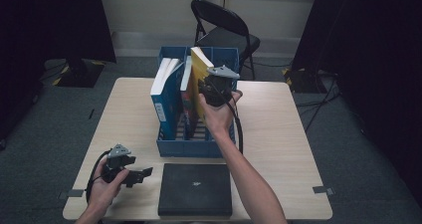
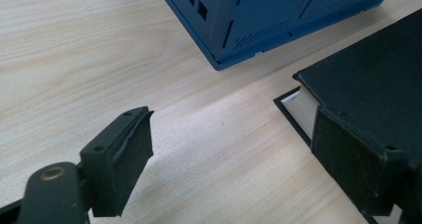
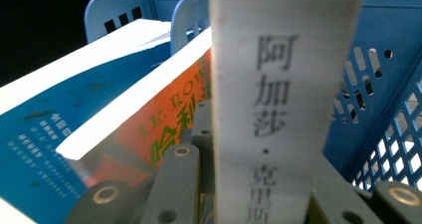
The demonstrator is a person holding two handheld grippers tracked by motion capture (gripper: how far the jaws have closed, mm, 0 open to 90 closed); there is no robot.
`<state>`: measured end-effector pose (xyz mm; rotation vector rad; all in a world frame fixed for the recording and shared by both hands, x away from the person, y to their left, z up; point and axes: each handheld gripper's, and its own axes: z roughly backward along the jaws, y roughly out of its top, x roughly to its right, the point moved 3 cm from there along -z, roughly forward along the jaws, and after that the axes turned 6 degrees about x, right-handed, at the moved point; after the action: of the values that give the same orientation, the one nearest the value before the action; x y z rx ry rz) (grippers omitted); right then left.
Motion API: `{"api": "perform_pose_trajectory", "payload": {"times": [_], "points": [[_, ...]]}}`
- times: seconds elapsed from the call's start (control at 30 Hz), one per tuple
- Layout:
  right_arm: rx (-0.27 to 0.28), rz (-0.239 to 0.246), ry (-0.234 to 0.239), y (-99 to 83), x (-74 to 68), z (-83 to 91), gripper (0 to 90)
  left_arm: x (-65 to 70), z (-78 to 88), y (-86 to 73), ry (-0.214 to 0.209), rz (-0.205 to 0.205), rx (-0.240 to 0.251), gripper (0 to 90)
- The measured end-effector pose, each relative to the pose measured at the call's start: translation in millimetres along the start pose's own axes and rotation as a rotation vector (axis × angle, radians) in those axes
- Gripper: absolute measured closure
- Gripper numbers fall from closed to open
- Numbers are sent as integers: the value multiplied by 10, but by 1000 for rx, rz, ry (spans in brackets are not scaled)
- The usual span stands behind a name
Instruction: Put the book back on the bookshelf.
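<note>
Your right tool [image 1: 211, 92] grips the yellow, grey-spined book [image 1: 200, 67] upright in the blue slotted plastic crate [image 1: 191, 147]. Your left tool [image 1: 137, 175] rests open on the worktop [image 1: 278, 134].

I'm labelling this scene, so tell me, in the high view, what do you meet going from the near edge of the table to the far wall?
Flat black hardcover book → blue slotted plastic book rack on the light wooden table → black folding metal chair on the floor behind.
</note>
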<state>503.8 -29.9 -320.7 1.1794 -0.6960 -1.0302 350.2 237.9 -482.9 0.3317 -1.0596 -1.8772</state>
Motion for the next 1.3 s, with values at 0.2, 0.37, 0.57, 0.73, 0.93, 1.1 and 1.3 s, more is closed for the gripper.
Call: {"api": "perform_pose_trajectory", "payload": {"times": [0.2,0.37,0.57,0.73,0.93,1.1,1.3], "points": [[4,-5,2,-30,16,-100,755,8,-14,-1,-4,0,-3,163],[5,8,-7,-36,16,-167,755,13,-24,-2,-2,-2,-4,163],[8,2,-21,-86,3,-234,755,13,-36,-3,-5,-5,-13,164],[5,6,-13,-114,-16,-273,753,14,-33,3,-5,-4,-8,164],[2,-2,-13,-179,23,-333,752,22,-35,2,-7,-9,-10,164],[-1,23,-14,-239,-9,-377,750,19,-30,4,-9,-10,-9,165],[-26,24,-9,-376,39,-435,748,27,-31,2,-16,-17,-10,165]]}}
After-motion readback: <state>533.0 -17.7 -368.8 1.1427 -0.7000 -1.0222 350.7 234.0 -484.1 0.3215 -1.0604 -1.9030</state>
